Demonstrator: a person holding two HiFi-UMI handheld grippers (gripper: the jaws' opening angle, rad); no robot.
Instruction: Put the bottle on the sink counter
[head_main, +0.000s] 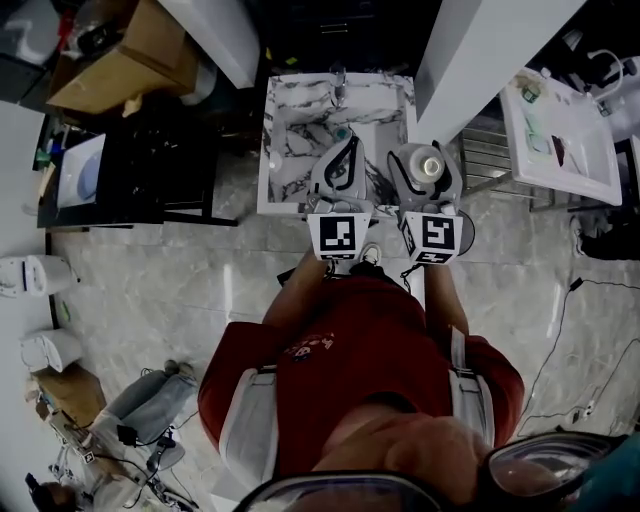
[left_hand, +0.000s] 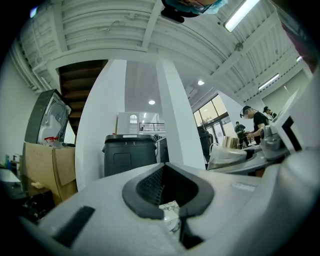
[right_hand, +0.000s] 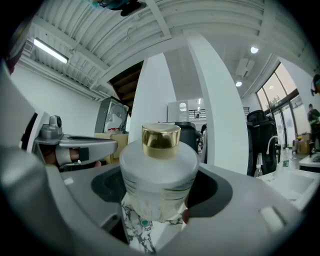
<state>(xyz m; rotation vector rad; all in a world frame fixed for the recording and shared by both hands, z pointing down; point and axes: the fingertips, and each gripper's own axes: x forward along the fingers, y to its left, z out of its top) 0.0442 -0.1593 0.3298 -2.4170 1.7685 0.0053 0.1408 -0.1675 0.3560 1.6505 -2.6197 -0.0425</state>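
The right gripper is gripping the frosted, gold-capped bottle upright by its body, just off the marble sink counter at its 3 o'clock edge, while the left gripper, jaws pressed together and empty, is hanging at the bottle's 9 o'clock

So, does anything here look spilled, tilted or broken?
Nothing stands out. The bottle sits upright between the jaws of the right hand-held gripper, its gold cap on, and I see no spill on the sink counter.
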